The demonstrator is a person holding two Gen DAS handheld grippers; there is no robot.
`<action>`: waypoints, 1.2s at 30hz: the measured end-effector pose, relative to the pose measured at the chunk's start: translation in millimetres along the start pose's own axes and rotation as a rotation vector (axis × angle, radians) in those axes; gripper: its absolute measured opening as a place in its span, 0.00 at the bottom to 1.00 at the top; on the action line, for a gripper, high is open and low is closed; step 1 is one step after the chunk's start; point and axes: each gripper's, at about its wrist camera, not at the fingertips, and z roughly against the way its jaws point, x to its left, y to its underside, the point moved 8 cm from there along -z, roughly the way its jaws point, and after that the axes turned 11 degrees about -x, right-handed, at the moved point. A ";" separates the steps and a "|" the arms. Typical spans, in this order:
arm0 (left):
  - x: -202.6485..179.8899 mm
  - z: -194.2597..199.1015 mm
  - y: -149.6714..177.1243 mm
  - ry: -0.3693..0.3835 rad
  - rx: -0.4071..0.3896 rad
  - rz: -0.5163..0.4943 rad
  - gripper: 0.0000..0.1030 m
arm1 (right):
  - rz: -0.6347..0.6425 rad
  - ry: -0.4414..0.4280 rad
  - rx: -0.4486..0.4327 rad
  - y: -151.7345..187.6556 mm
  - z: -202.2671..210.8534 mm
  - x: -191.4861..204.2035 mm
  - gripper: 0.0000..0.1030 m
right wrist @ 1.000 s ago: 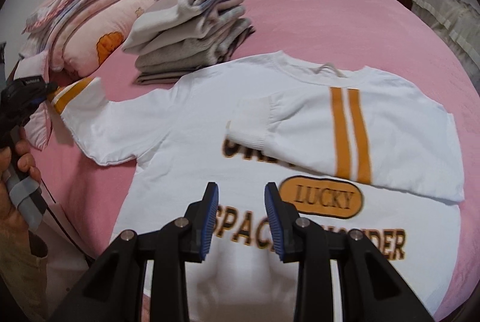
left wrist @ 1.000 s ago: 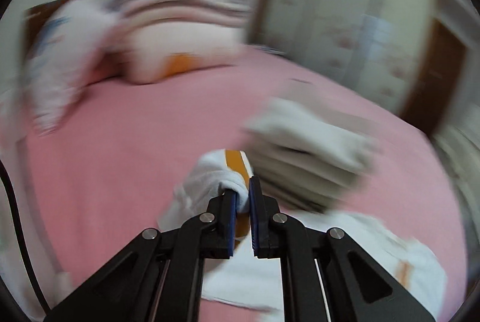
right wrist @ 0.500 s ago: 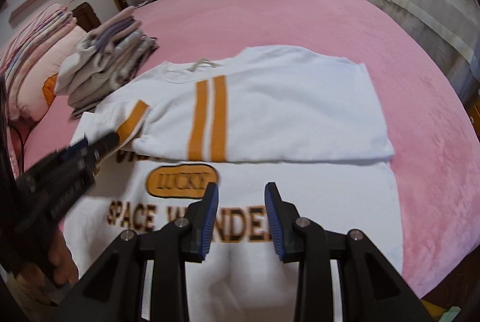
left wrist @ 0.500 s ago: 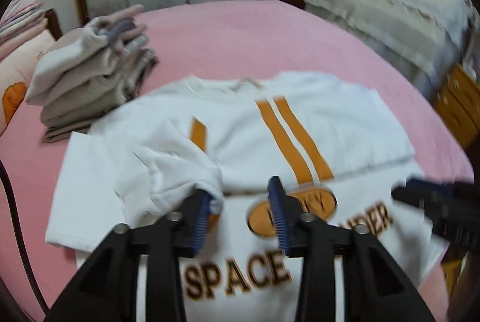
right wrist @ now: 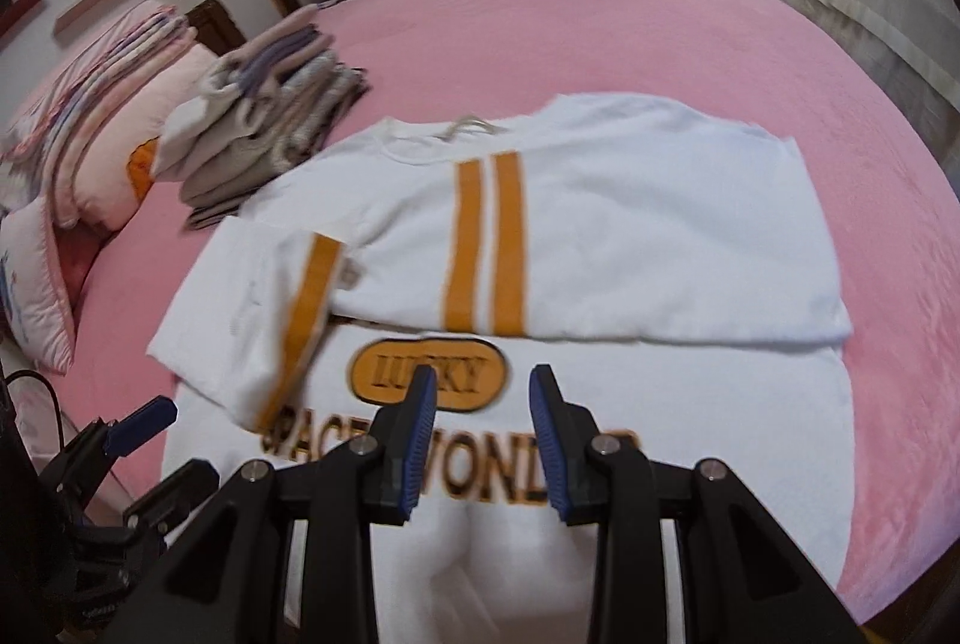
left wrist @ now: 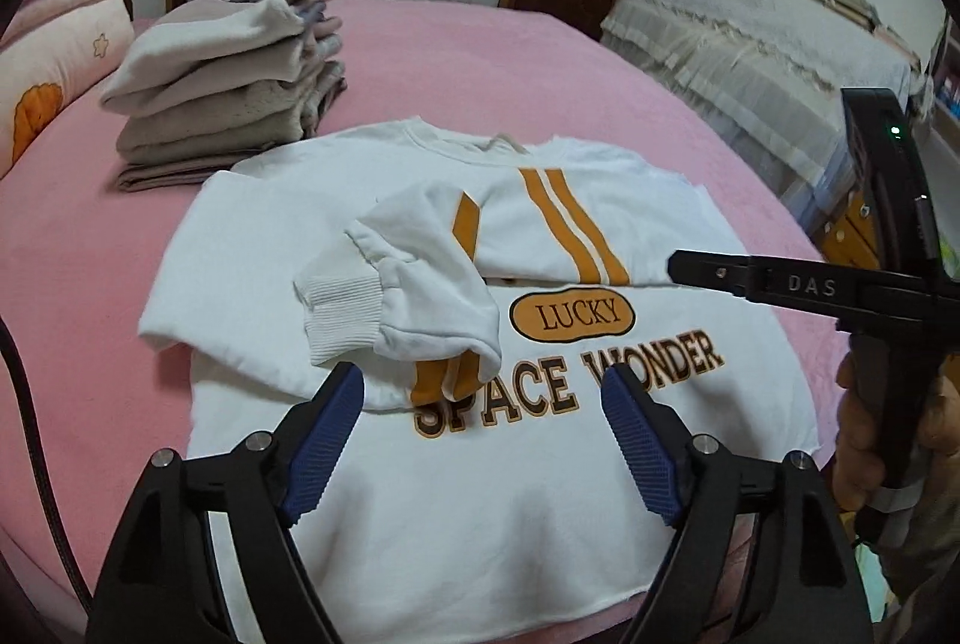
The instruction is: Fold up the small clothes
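Halfway through this white sweatshirt [left wrist: 480,494], which lies flat on the pink bed [left wrist: 540,62]. Both sleeves are folded across the chest, though the left sleeve [left wrist: 414,284] is rumpled; the body fold is left. My left tool [left wrist: 483,392] is spreading apart with nothing in it, and my right tool [right wrist: 483,392] sits partly apart, empty too. Count: one sweatshirt, one folded stack [left wrist: 228,104].

Right wrist view motion-blurred; sweatshirt [right wrist: 600,248] lettering partly covered by right gripper [right wrist: 483,434]. Folded sleeve [left wrist: 420,296] covers the "S" in left view.
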 end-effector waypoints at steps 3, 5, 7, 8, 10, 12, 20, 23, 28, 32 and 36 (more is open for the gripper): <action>13.1 2.1 -0.4 -0.040 -0.004 0.013 0.78 | 0.046 -0.049 -0.002 -6.5 -0.3 24.3 0.31; 27.2 3.1 -2.3 -0.076 -0.016 0.031 0.78 | 0.095 -0.077 -0.006 -10.0 -0.3 44.2 0.31; 48.8 4.0 -3.1 -0.136 -0.016 0.064 0.78 | 0.151 -0.108 -0.007 -12.3 -0.5 65.2 0.31; 60.8 4.1 -1.9 -0.177 -0.005 0.074 0.78 | 0.177 -0.125 -0.006 -13.2 -1.2 76.1 0.31; 82.0 5.9 2.2 -0.245 0.024 0.085 0.78 | 0.240 -0.173 -0.003 -13.3 -3.2 101.7 0.31; 100.7 8.8 8.3 -0.276 0.053 0.100 0.78 | 0.315 -0.219 -0.004 -12.0 -6.4 126.9 0.31; 168.2 24.7 31.0 -0.393 0.115 0.181 0.78 | 0.802 -0.202 0.068 31.8 -64.7 191.2 0.31; 183.1 28.3 36.1 -0.395 0.114 0.233 0.78 | 0.954 -0.158 0.088 44.9 -78.0 193.8 0.31; 196.9 30.7 44.4 -0.387 0.106 0.287 0.78 | 1.166 -0.114 0.097 68.2 -83.7 201.5 0.31; 198.5 29.7 52.4 -0.370 0.116 0.313 0.78 | 1.310 -0.043 0.061 83.7 -93.8 204.6 0.39; 197.2 29.8 56.3 -0.366 0.126 0.312 0.78 | 1.353 0.022 -0.001 80.1 -105.7 212.5 0.39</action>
